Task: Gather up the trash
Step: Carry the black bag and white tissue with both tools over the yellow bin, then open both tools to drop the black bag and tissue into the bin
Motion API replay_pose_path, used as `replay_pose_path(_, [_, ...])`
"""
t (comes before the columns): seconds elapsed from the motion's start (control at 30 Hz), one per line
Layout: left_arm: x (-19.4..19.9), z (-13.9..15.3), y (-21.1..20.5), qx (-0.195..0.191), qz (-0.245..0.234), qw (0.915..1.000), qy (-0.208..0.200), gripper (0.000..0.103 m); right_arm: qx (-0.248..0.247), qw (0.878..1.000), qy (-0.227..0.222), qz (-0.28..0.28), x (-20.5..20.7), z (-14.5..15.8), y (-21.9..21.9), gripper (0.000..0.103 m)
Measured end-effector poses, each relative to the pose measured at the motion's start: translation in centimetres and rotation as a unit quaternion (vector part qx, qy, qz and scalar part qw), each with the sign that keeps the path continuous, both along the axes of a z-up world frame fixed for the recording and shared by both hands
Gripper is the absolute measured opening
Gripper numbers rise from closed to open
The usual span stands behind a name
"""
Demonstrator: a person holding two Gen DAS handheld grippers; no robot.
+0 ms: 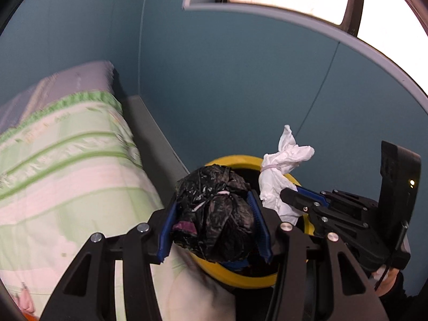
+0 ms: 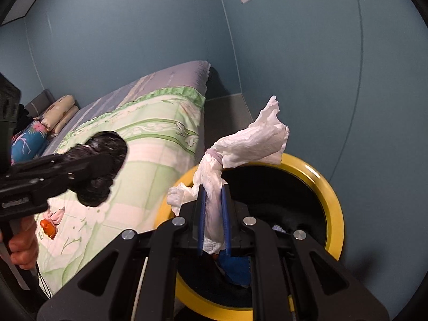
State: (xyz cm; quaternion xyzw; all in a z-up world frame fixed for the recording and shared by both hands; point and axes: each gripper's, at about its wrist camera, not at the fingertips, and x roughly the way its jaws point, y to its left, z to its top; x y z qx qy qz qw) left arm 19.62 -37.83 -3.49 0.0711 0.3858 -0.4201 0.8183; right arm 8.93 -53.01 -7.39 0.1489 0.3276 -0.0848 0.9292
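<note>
The left gripper is clamped on a crumpled black plastic bag, its blue pads pressing the bundle from both sides. Bits of white and a purple patch show through the creases of the bag. Directly beneath and just beyond this gripper sits a yellow-rimmed bin with a dark inside, so the black bundle hangs over its near edge.

To the right of the left gripper, the right gripper is pinched nearly together on a wad of white tissue, which is cinched partway up by a pale band and fans out above the fingertips. Ahead of and below this gripper lies the open mouth of the bin, the tissue held over its rim; something blue lies in the bottom.

Left of both grippers runs a bed covered with a green and pink patterned blanket. Pillows lie at its far end, and a small orange object rests on the cover near a bare hand gripping the left tool's handle. A blue wall stands behind the bin.
</note>
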Motion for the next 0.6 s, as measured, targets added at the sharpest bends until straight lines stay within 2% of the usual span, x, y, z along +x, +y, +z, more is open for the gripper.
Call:
replay_pose_path(0.3, [1.6,-4.3,-4.4,0.031,-0.018,0.9985,0.041,0.048,0.015,0.999,0.022,-0.017,-0.2,-2.1,-1.5,0.011])
replay_pose_path(0.53, [2.0,-5.9,-5.7,0.033,-0.019,0.9969,0.069,0.048,0.02,0.999,0.034,-0.021,-0.4,-3.1,-2.0,0.011])
replay_pose_path(0.6, [2.0,-6.1,-5.9,0.033,-0.021,0.9966,0.073,0.052,0.024,0.999,0.033,-0.023,-0.5,-3.1,-2.1,0.011])
